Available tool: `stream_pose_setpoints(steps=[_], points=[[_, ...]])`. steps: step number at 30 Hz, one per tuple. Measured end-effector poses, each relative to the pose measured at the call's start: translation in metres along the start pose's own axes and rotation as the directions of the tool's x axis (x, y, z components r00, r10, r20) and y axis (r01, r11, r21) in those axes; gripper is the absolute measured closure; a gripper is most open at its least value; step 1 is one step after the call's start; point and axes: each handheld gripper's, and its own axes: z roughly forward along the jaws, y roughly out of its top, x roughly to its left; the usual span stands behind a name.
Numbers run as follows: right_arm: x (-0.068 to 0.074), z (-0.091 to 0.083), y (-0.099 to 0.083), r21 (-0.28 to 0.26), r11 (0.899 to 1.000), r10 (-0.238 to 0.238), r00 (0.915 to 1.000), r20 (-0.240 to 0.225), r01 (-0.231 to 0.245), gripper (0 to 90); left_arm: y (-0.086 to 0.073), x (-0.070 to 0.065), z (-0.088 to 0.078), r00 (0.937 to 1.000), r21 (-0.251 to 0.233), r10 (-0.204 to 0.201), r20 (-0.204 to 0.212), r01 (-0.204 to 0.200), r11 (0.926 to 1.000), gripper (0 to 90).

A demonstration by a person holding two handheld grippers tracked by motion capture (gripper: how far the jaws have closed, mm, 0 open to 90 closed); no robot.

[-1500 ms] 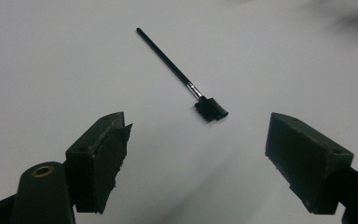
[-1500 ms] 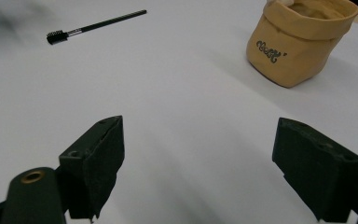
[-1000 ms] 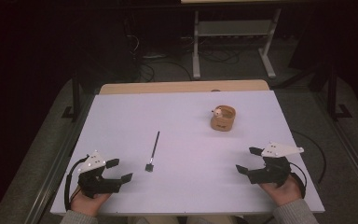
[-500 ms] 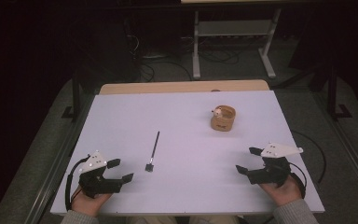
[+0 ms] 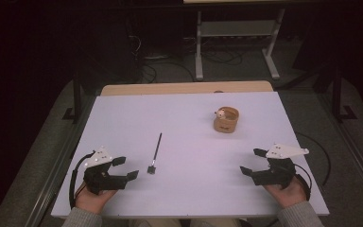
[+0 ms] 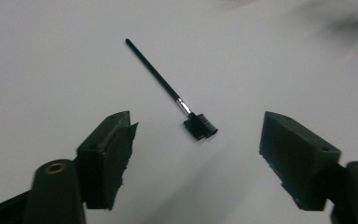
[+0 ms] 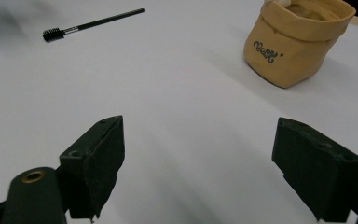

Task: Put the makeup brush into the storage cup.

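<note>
On the white table (image 5: pixel 189 118), as seen from the high view, a thin black brush (image 5: pixel 155 153) is laid with its bristled head toward the person and its handle pointing away. The left gripper (image 5: pixel 125 168) is held low at the near left corner, its jaws spread and aimed at the brush head, which lies just beside them but apart from them; nothing is gripped, and the jaws have just been closing slightly with nothing between them. The right gripper (image 5: pixel 250 161) is held at the near right, well apart from the brush, with its jaws spread wide and nothing between them. A small tan pouch (image 5: pixel 226 119) is stood upright farther back on the right half of the table, with something pale at its rim that cannot be made out. From the left gripper view, the brush (image 6: pixel 172 93) is seen lying flat ahead of the two black jaws, its head nearest and roughly centred in the gap, yet untouched by either pad; the jaws are held wide over bare table. From the right gripper view, the jaws are likewise seen far apart above the bare surface, the brush (image 7: pixel 91 22) is found far off at the upper left, and the pouch (image 7: pixel 296 39), printed with dark lettering, is seen at the upper right.
</note>
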Motion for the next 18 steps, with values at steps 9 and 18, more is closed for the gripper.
stream_pose_setpoints(steps=[9,18], points=[[0.001,-0.002,0.004,-0.017,1.000,-0.007,1.0000,-0.002,0.007,16.0,0.019,0.001,0.011,1.0000,0.035,0.008,0.002,-0.008,0.9994,28.1],[0.000,-0.001,0.004,-0.010,1.000,-0.008,1.0000,0.001,0.008,16.7,0.044,0.014,0.030,0.9999,0.114,0.005,0.013,-0.007,0.9935,30.1]])
